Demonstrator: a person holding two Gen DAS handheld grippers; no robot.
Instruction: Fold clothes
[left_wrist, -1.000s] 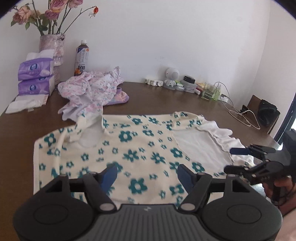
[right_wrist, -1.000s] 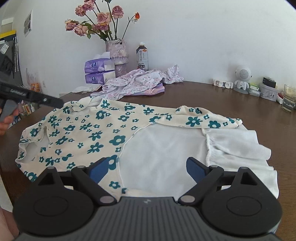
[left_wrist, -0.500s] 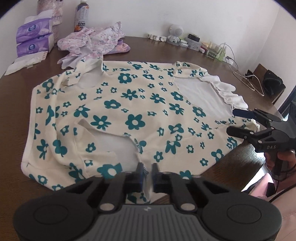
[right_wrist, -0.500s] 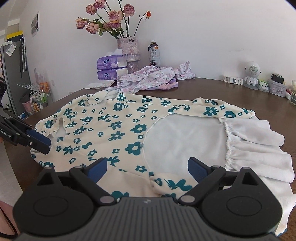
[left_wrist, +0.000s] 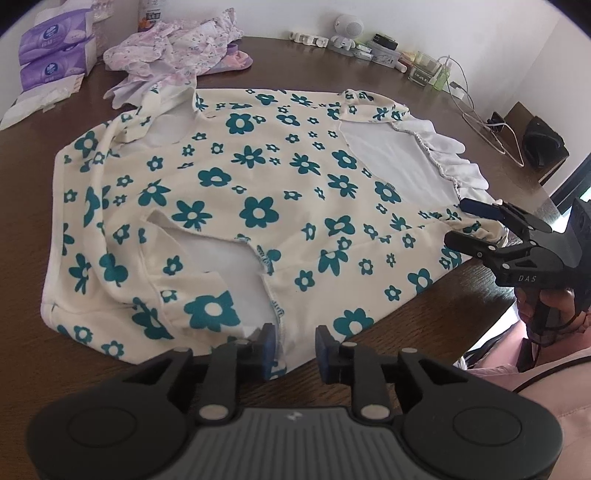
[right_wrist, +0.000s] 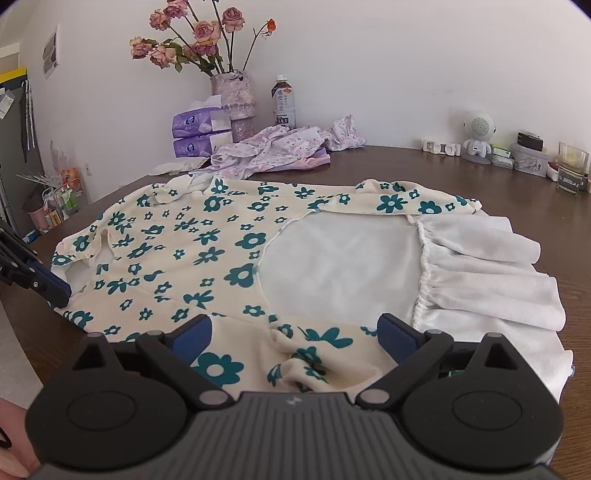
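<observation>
The dress (left_wrist: 258, 206) lies spread flat on the table (left_wrist: 332, 70), its near hem at the table's edge. Half a second ago the left gripper (left_wrist: 293, 345) was pinched shut at that hem; now its jaws stand parted, the cloth between them seemingly let go, though the edge is partly hidden. The right gripper (right_wrist: 295, 332) stays spread wide over the hem near the white ruffle (right_wrist: 487, 273). No fold shows, so a fresh grasp seems likely.

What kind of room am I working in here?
Probably a lived-in home room, not a lab: a brown table against a white wall, holding a vase of roses, tissue packs, a drink bottle and a pile of laundry.
</observation>
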